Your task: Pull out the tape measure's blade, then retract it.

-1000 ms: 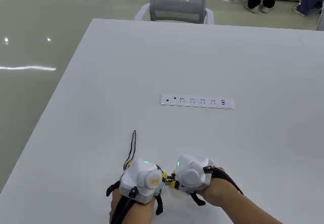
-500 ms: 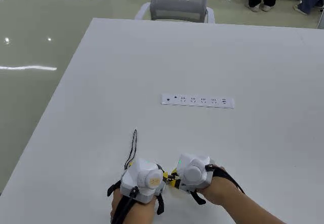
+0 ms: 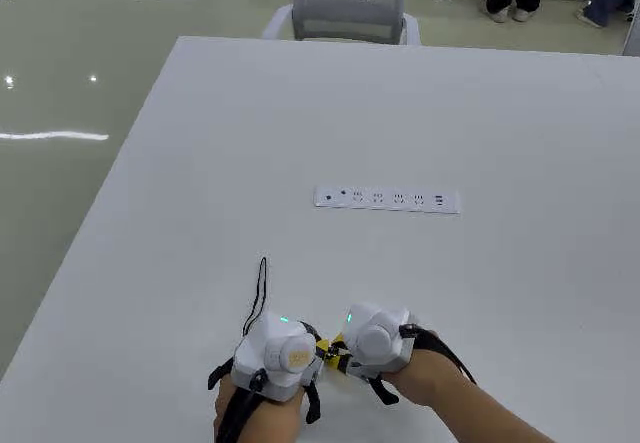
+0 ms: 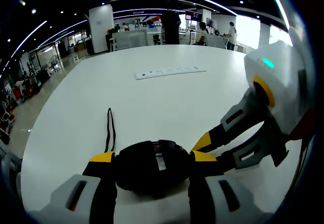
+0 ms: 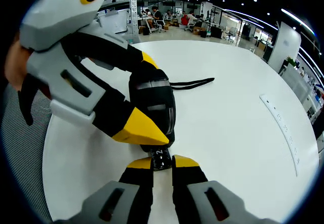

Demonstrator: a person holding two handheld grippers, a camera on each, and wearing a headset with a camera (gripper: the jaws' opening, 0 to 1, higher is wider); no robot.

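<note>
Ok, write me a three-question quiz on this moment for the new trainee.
1. True or false: the left gripper has its fingers shut on the tape measure.
2. What does the right gripper pinch? A: the blade at its tip. B: the power strip. C: the chair.
3. Fill in: the black strap lies on the ___.

Key: 1 true; 2 A; 3 table.
</note>
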